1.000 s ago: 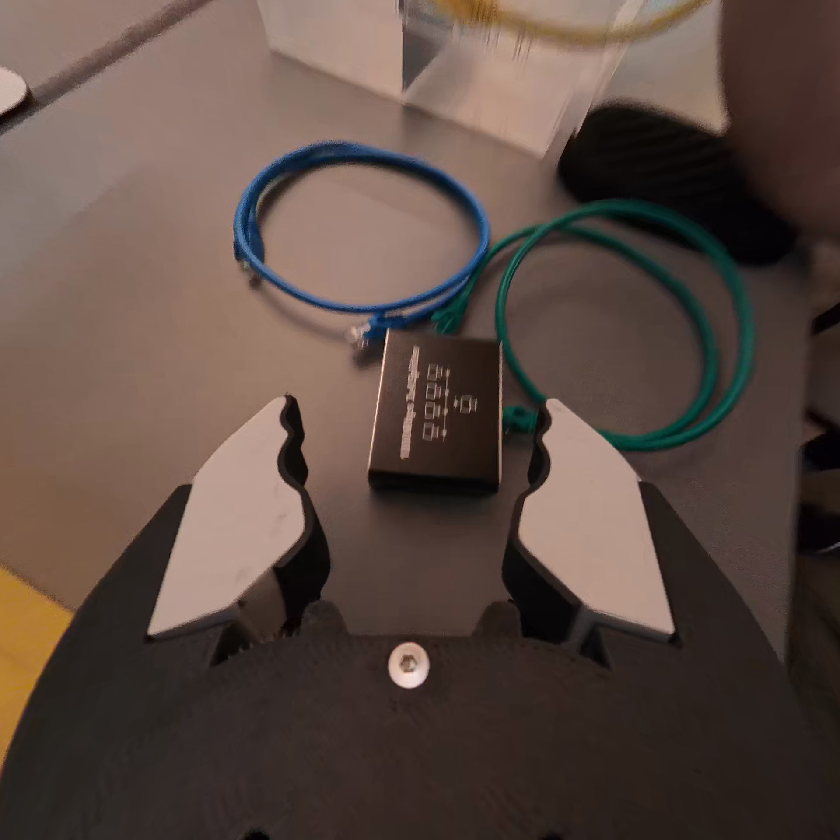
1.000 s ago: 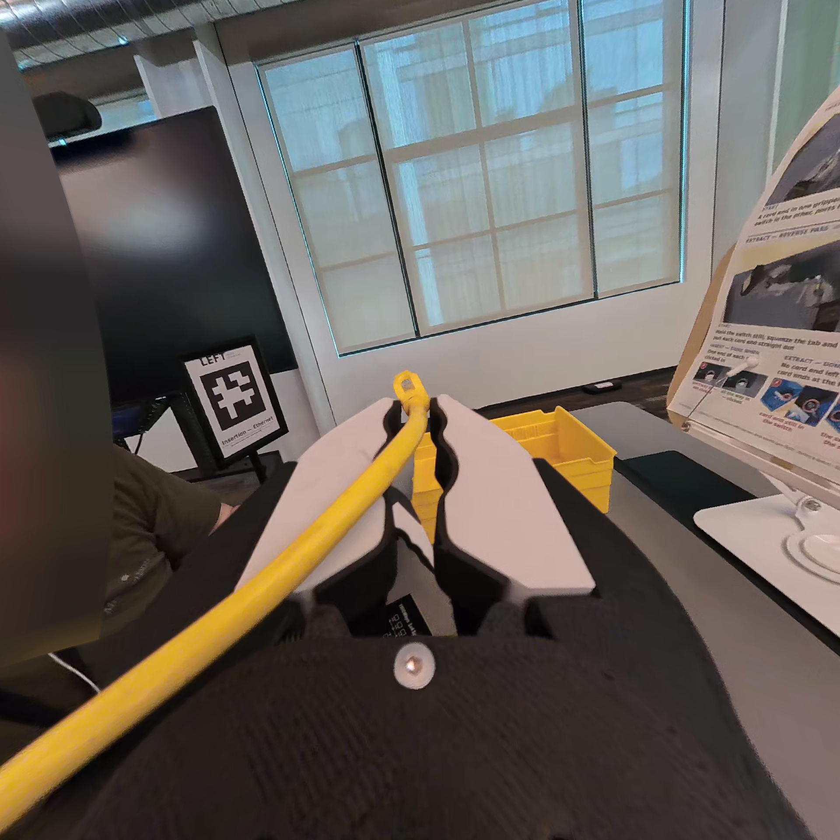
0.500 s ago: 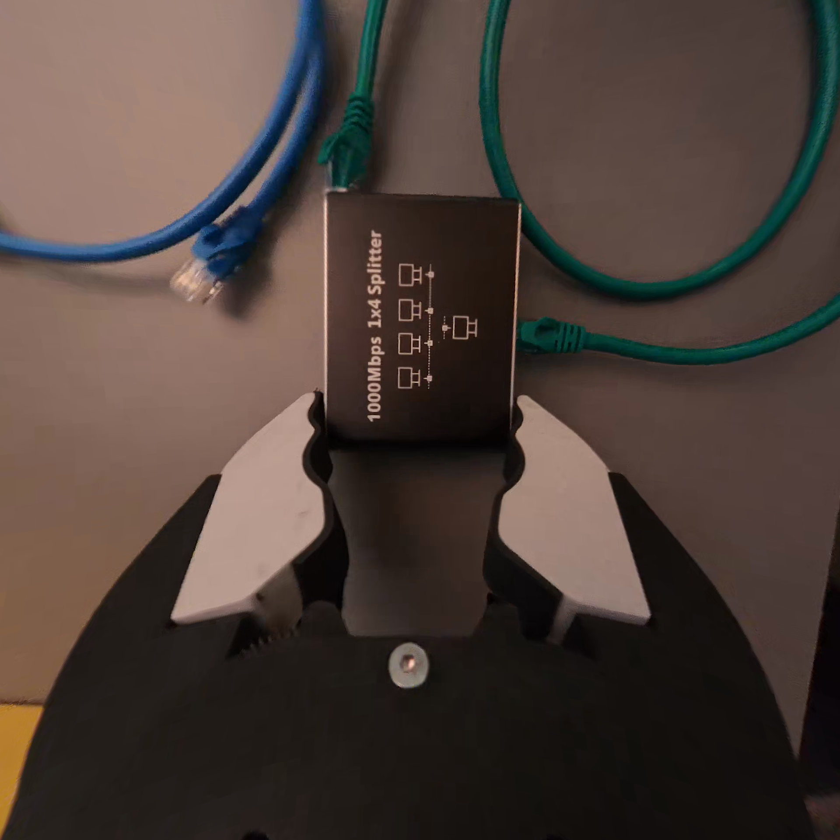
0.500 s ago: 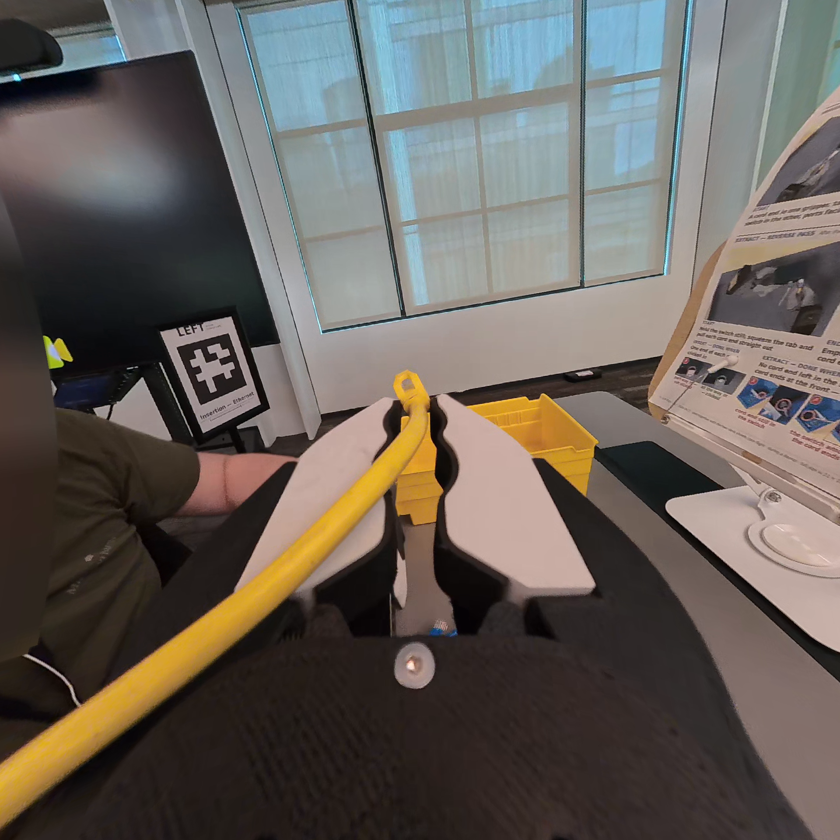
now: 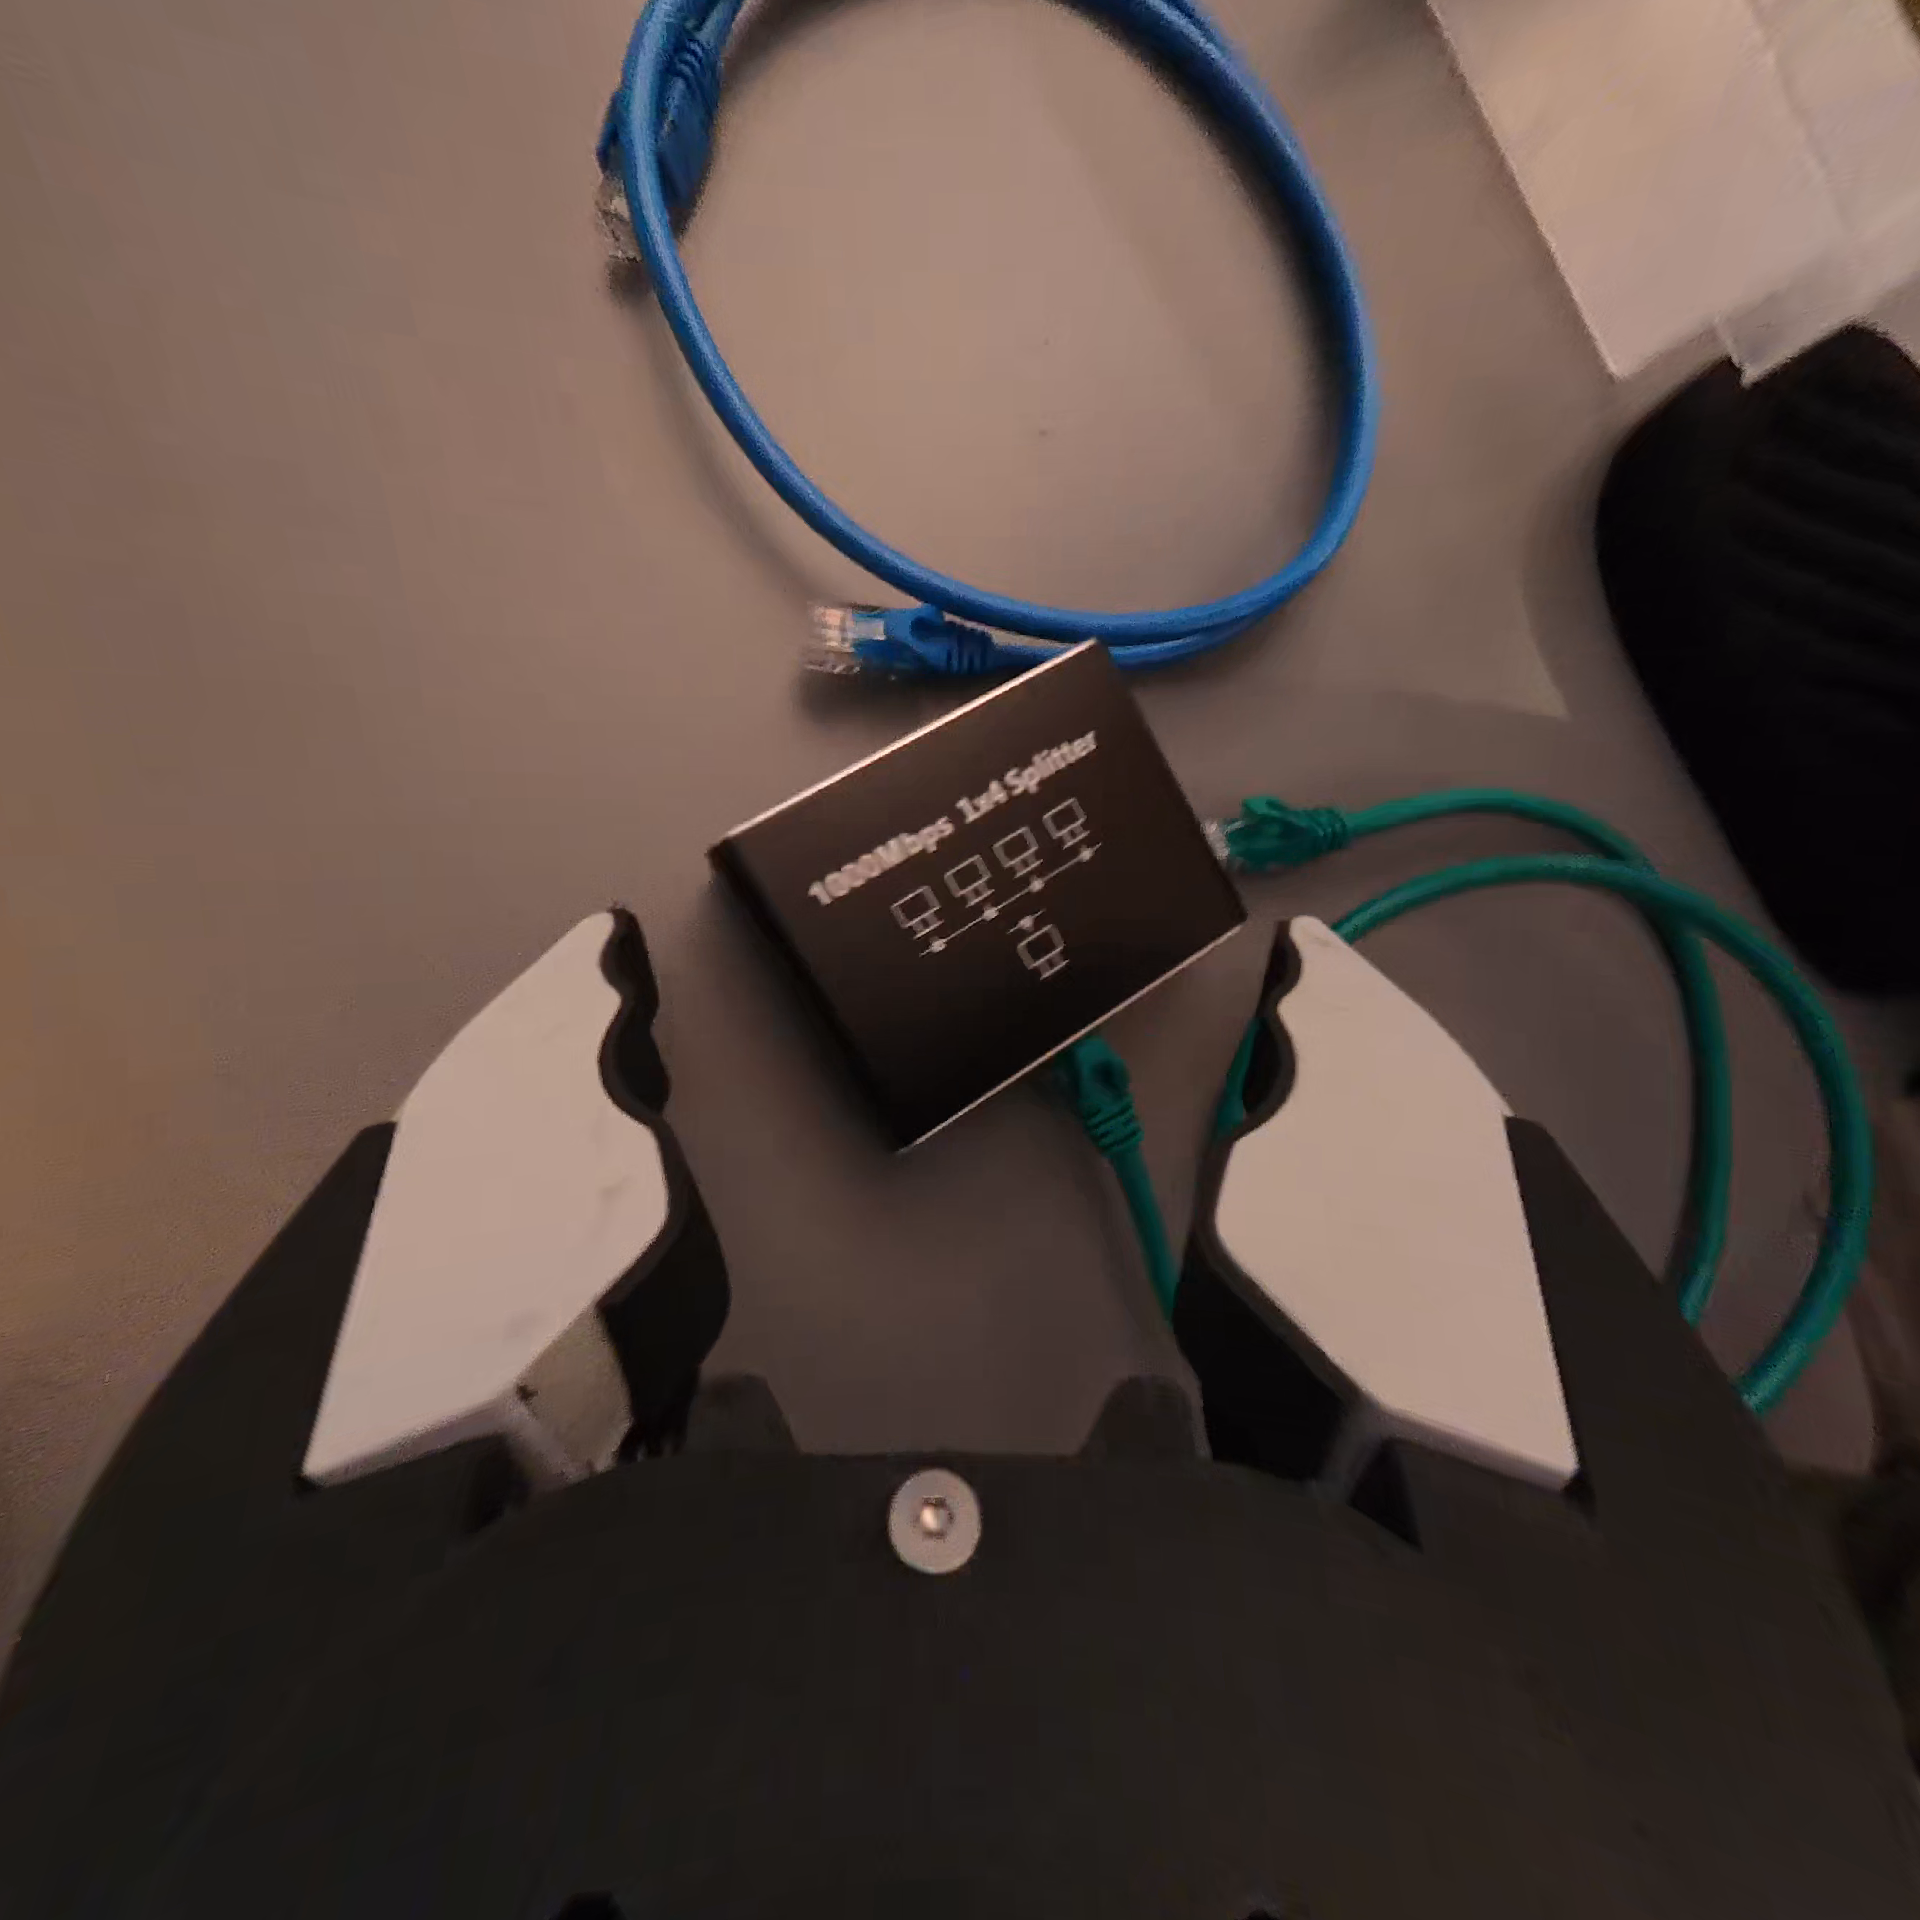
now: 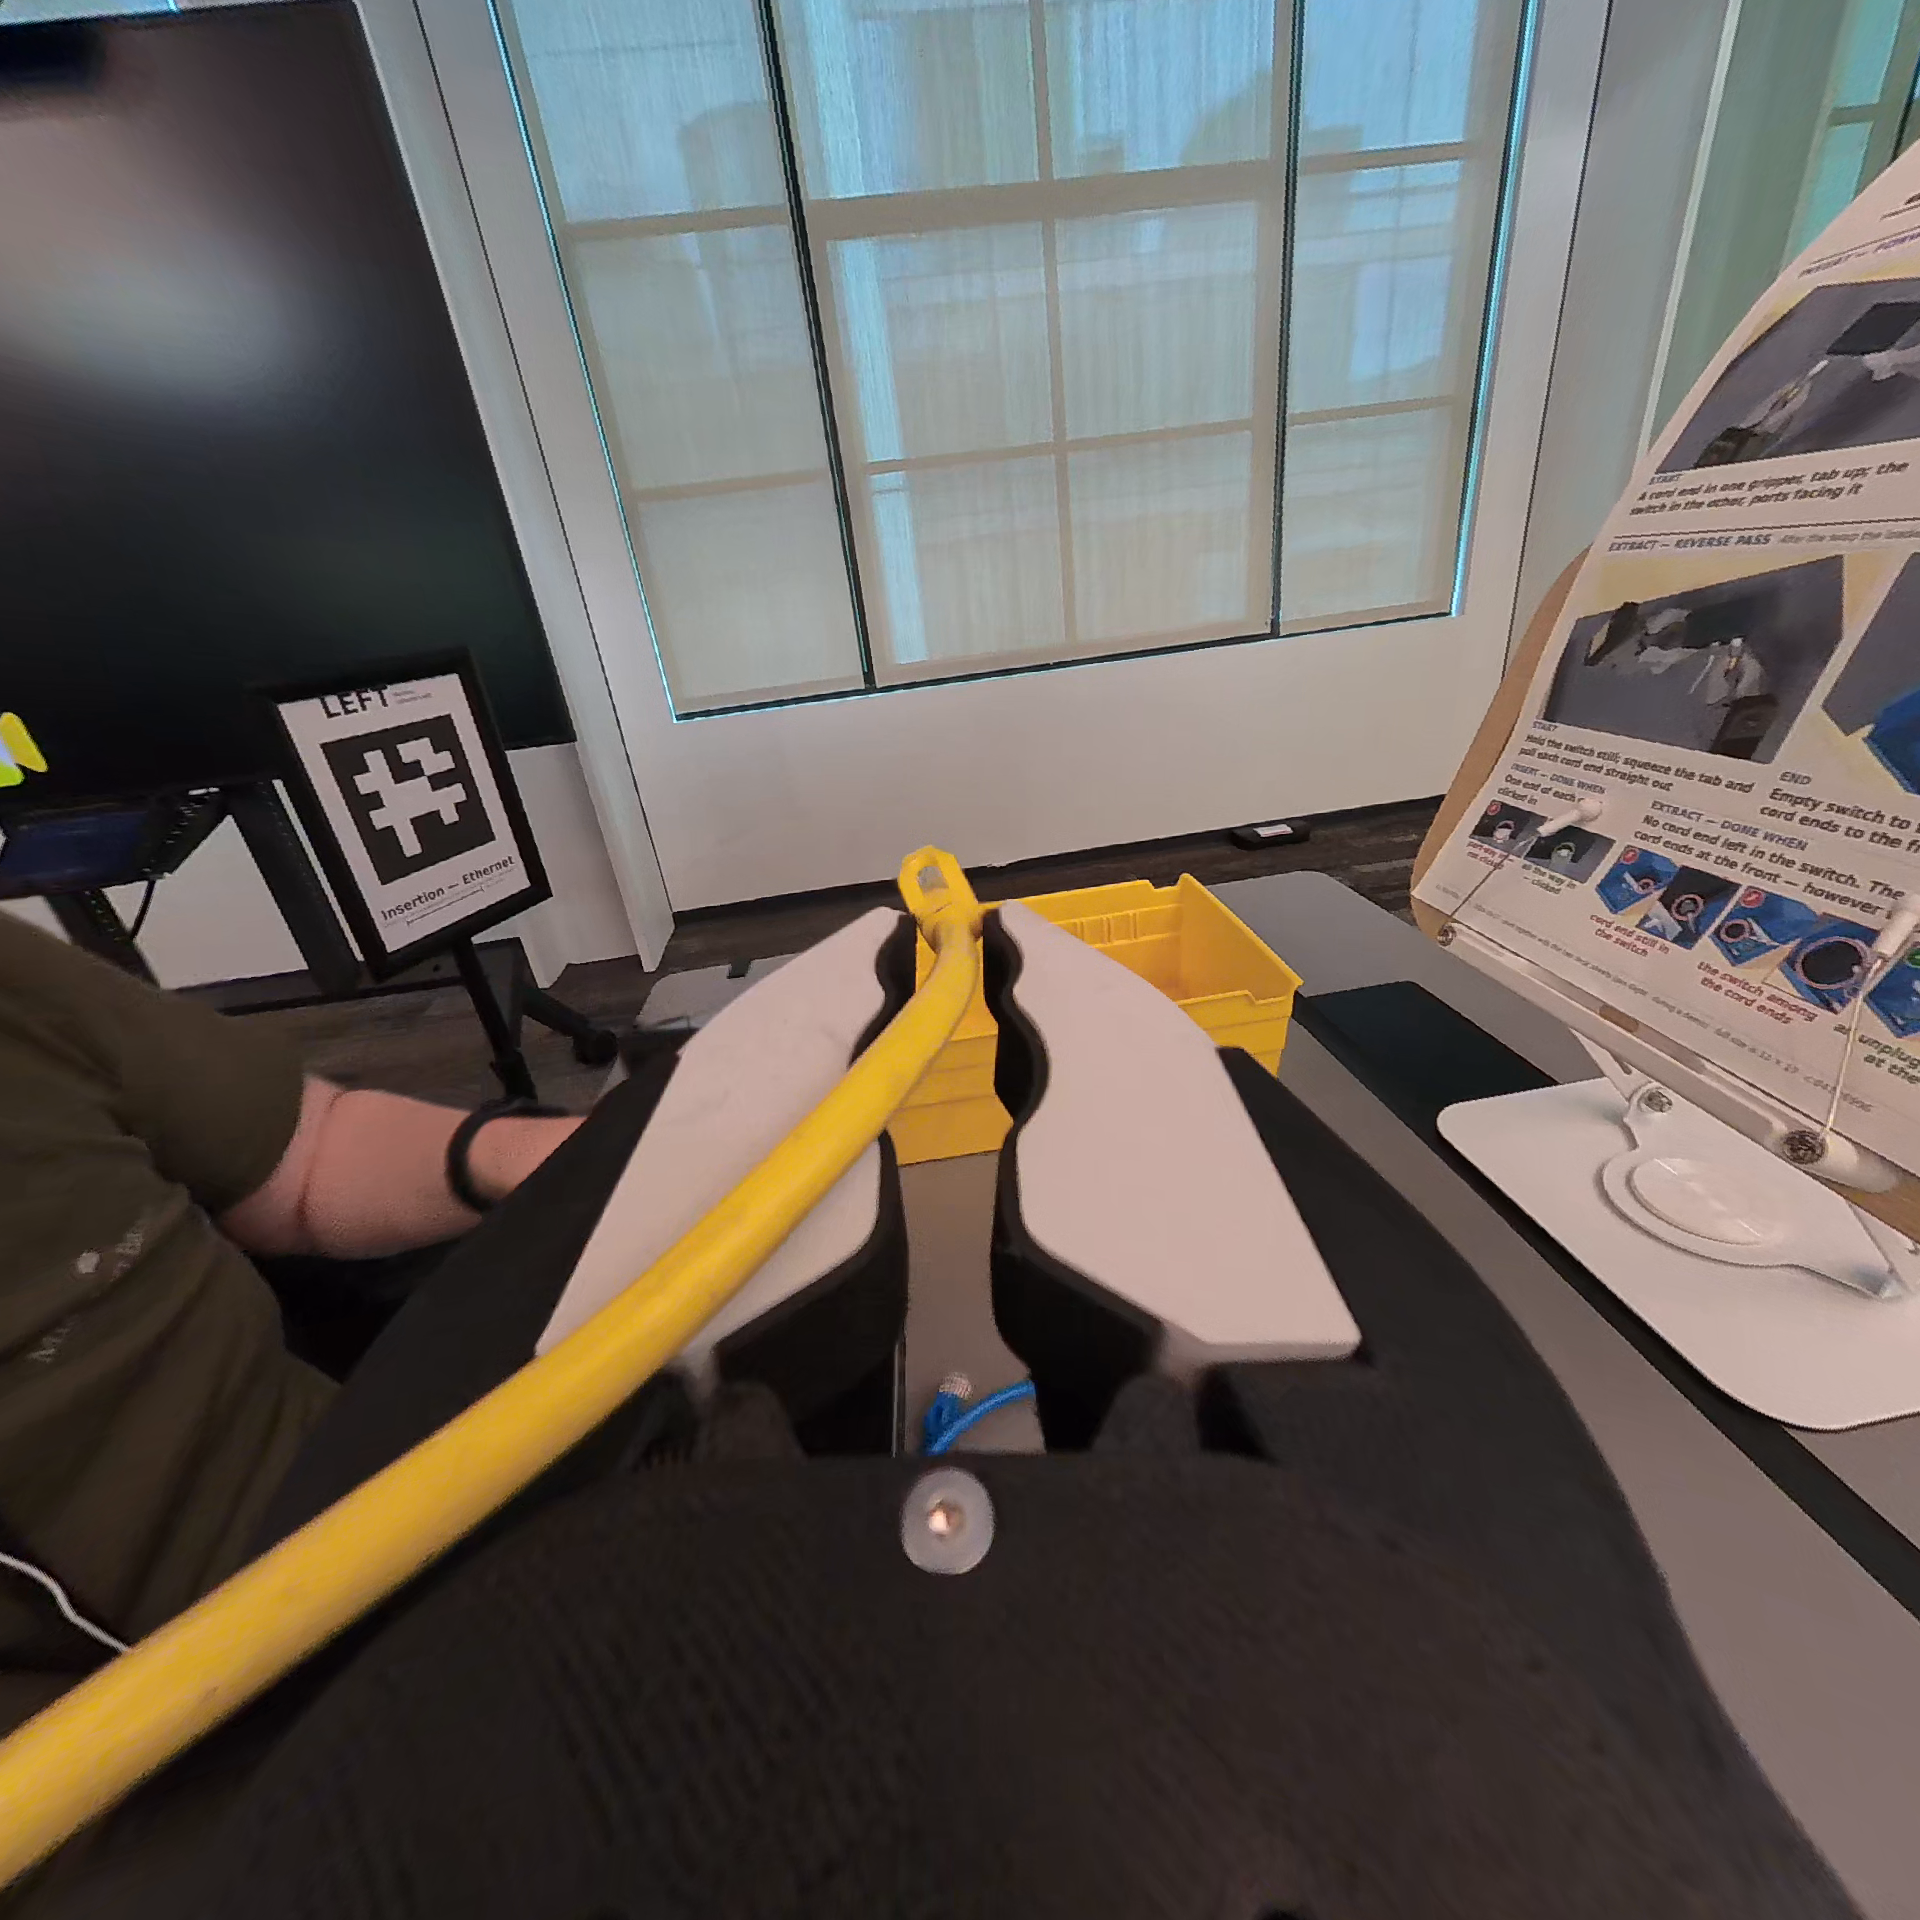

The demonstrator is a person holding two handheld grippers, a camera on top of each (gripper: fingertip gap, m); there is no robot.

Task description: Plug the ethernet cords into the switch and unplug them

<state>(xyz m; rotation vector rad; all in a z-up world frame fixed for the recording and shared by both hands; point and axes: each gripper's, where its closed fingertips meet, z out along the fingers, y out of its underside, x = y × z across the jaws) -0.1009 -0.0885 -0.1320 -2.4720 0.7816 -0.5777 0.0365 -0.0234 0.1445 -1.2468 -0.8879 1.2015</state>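
Note:
The black switch (image 5: 977, 904) lies turned at an angle on the grey table (image 5: 312, 520). My left gripper (image 5: 961, 932) is open, its fingertips either side of the switch's near corner, not gripping it. A blue cord (image 5: 1340, 343) lies coiled beyond the switch, one plug (image 5: 862, 655) near its far edge. A green cord (image 5: 1766, 997) loops at the right; one plug (image 5: 1283, 831) lies by the switch's right end, another (image 5: 1101, 1091) meets its near side, inserted or not I cannot tell. My right gripper (image 6: 948, 914) is shut on a yellow cord (image 6: 727, 1226), its plug (image 6: 935, 883) poking past the tips.
A black object (image 5: 1766, 675) and a pale box (image 5: 1662, 156) lie right of the cords. In the right wrist view, a yellow bin (image 6: 1174, 956) stands ahead, an instruction sheet (image 6: 1714, 727) on a white stand (image 6: 1662, 1247) at right, a person's arm (image 6: 364, 1164) at left. My right fingertips sit around 30 centimetres from my left ones.
The left gripper, close around the switch's near end half a second ago, has opened wider and drawn back. The switch has turned clockwise. The right gripper still holds the yellow cord.

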